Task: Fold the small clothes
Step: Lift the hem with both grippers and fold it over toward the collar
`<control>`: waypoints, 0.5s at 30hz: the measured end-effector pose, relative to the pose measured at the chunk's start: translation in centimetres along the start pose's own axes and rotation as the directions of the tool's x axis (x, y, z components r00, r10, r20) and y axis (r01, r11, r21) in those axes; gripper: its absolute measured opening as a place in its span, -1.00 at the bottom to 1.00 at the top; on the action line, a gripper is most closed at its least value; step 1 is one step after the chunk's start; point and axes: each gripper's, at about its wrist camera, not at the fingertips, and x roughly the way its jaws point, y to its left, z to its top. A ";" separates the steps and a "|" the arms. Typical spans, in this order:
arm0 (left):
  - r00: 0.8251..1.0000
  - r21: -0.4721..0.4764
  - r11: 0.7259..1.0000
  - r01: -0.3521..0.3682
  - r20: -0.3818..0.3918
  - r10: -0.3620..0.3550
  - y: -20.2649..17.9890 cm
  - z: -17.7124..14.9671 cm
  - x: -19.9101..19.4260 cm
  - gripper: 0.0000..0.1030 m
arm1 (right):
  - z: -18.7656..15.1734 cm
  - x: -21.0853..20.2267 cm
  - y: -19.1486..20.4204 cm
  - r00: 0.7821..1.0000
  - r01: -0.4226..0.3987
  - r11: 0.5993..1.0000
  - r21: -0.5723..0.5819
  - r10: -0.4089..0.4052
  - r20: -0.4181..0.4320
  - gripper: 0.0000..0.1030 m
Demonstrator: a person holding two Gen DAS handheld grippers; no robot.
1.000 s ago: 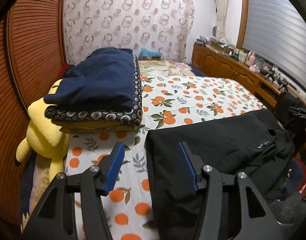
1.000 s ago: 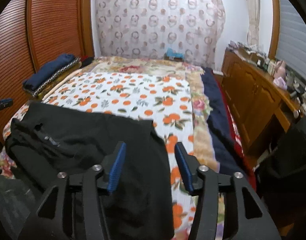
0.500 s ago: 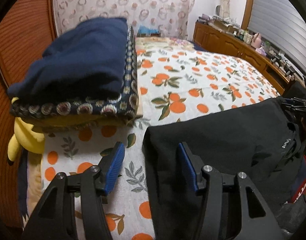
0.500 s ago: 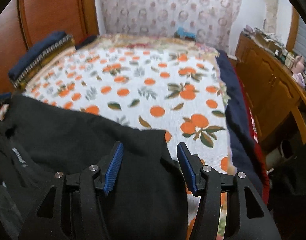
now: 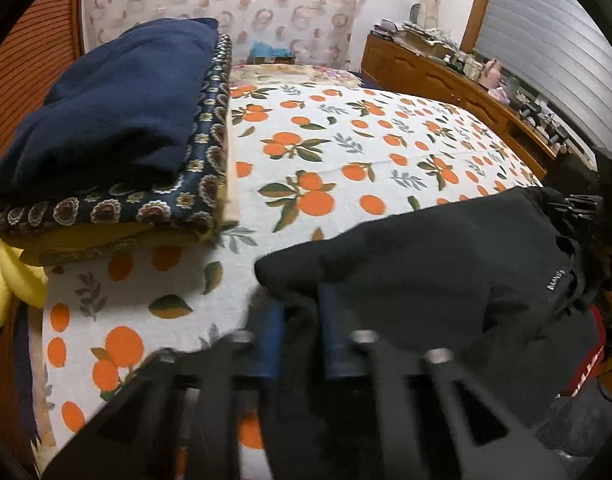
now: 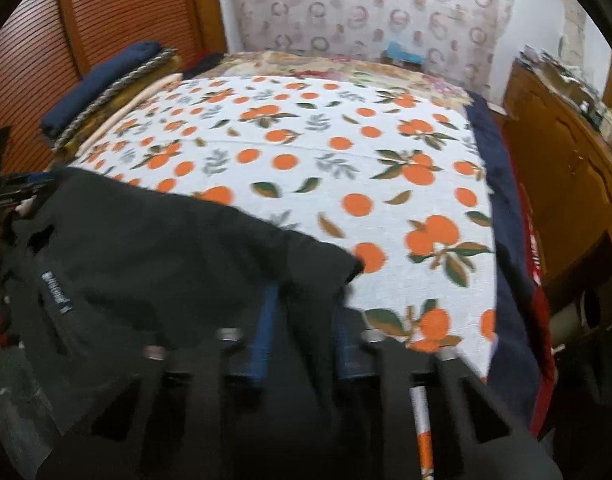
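Nearest, left gripper (image 5: 300, 334) and right gripper (image 6: 302, 336), jaws narrowed onto the two near corners of a black garment (image 5: 426, 264), cloth pinched between each pair. Long axis running side to side between the grippers, spread over the near edge of the orange-print bed (image 5: 346, 152). Farther back, folded navy pile (image 5: 118, 92) on the left.

Soft, even indoor light; both fisheye views bend at dark vignetted edges, with motion blur across the foreground.
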 end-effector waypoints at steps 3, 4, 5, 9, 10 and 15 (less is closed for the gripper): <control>0.998 0.009 1.000 0.020 0.063 -0.020 -0.9 0.3 -2.8 -0.88 | -0.4 -1.4 0.8 0.999 0.004 1.000 -0.009 -0.004 0.041 -0.83; 0.994 0.010 0.999 0.035 0.101 -0.036 -1.3 0.4 -4.4 -0.88 | -0.5 -2.2 1.2 0.998 0.003 1.000 -0.012 -0.002 0.069 -0.83; 0.989 0.011 0.999 0.050 0.136 -0.051 -1.6 0.6 -6.0 -0.88 | -0.6 -3.4 1.6 0.995 0.005 1.000 -0.012 -0.004 0.101 -0.83; 0.963 0.013 0.998 0.062 0.262 -0.064 -2.7 1.4 -12.1 -0.88 | -0.4 -9.5 2.7 0.970 0.015 1.000 -0.001 -0.015 0.241 -0.84; 0.950 0.017 0.998 0.062 0.305 -0.064 -3.0 1.5 -13.9 -0.88 | -0.3 -11.2 3.1 0.962 0.020 1.000 -0.006 -0.018 0.273 -0.84; 0.881 0.023 0.997 0.080 0.466 -0.081 -3.6 2.2 -20.9 -0.89 | 1.2 -19.4 6.2 0.899 0.064 0.995 -0.079 -0.023 0.438 -0.84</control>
